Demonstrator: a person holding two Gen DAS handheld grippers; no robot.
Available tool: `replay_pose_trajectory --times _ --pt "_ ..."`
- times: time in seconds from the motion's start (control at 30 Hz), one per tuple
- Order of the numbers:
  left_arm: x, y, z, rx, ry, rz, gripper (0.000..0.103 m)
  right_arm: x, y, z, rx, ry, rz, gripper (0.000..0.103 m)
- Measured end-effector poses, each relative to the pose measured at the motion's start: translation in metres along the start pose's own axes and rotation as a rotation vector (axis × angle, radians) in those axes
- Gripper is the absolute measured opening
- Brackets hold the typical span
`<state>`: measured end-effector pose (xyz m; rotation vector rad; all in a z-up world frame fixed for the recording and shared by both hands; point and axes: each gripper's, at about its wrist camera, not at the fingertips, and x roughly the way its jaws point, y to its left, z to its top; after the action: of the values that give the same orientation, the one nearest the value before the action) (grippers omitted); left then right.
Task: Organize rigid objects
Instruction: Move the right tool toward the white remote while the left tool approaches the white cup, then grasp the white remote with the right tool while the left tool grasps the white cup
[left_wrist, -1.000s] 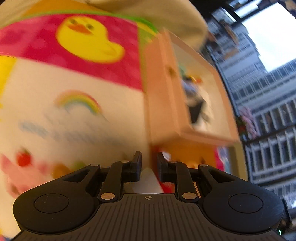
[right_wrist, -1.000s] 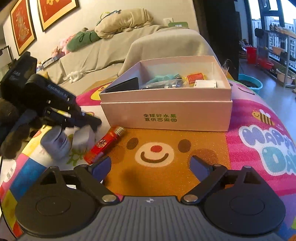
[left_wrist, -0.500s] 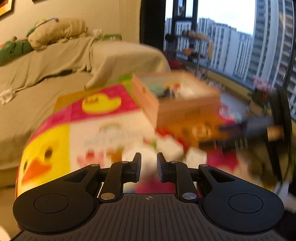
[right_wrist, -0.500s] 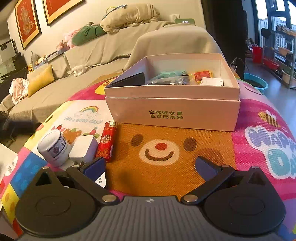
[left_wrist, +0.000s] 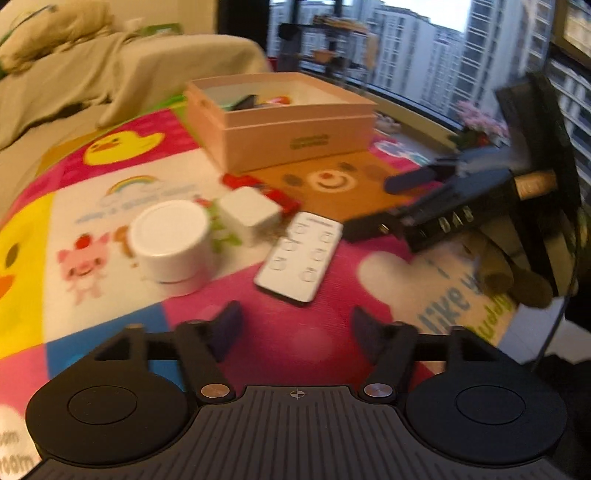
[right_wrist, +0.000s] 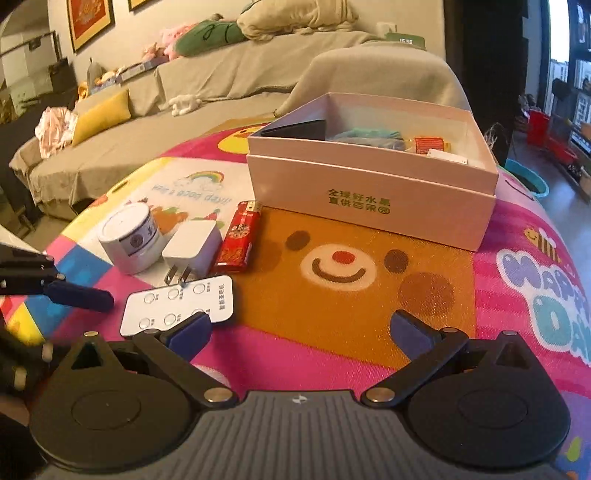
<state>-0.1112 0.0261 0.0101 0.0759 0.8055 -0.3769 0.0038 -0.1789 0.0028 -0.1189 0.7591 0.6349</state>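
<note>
The box's (right_wrist: 369, 192) contents are mostly hidden behind its near wall. The remote's (right_wrist: 177, 306) lower edge sits behind the right gripper's finger (right_wrist: 188, 334). The left view is blurred, perhaps from motion.

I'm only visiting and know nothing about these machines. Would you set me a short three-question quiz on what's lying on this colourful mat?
1. True or false: the remote is inside the box.
2. Which thing lies nearest the box: A) jar, B) lighter, C) remote?
3. Fill in: the charger has its prongs pointing toward the ____.

Key:
1. False; it lies on the mat, in front of the left tongs.
2. B.
3. Remote.
</note>
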Motion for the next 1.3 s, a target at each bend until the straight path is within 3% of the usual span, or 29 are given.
replay_pose_trajectory --times 0.03,0.1,0.2,0.33,0.43,0.53,0.7,0.83,0.97,1.07,1.17,1.3 --pt "0.002 -0.003 0.000 0.010 0.000 -0.006 0.090 0.000 -0.002 0.000 0.009 -0.004 0.007 0.103" --pt "0.005 -0.009 -0.001 0.002 -0.008 -0.015 0.095 -0.001 -0.003 0.000 0.016 -0.009 0.011 0.103" --pt "0.000 -0.006 0.000 -0.052 -0.075 0.008 0.089 -0.001 -0.002 -0.001 0.016 -0.011 0.009 0.103" --pt "-0.021 -0.005 -0.002 -0.045 -0.261 0.212 0.085 -0.001 -0.002 -0.001 0.021 -0.014 0.010 0.103" --pt "-0.026 0.007 -0.001 -0.077 -0.298 0.320 0.085 -0.001 -0.001 -0.001 0.018 -0.015 0.004 0.103" --pt "-0.014 0.030 0.003 -0.180 -0.250 0.301 0.085 -0.004 0.003 -0.002 0.004 -0.021 -0.001 0.103" --pt "0.015 0.054 0.009 -0.288 -0.189 0.235 0.085 -0.009 0.033 -0.010 -0.119 0.002 0.088 0.103" --pt "0.012 0.064 0.004 -0.331 -0.217 0.207 0.084 -0.004 0.072 -0.015 -0.285 -0.006 0.043 0.103" --pt "0.003 0.076 -0.006 -0.389 -0.245 0.175 0.084 0.015 0.070 0.003 -0.214 0.039 0.074 0.103" --pt "-0.001 0.075 -0.010 -0.383 -0.253 0.168 0.082 0.028 0.069 0.014 -0.191 0.033 0.039 0.103" --pt "-0.002 0.069 -0.009 -0.344 -0.249 0.160 0.082 0.024 0.079 0.016 -0.228 0.022 0.054 0.087" --pt "0.005 0.061 -0.002 -0.289 -0.221 0.180 0.082 0.013 0.083 0.007 -0.250 0.025 0.059 0.087"
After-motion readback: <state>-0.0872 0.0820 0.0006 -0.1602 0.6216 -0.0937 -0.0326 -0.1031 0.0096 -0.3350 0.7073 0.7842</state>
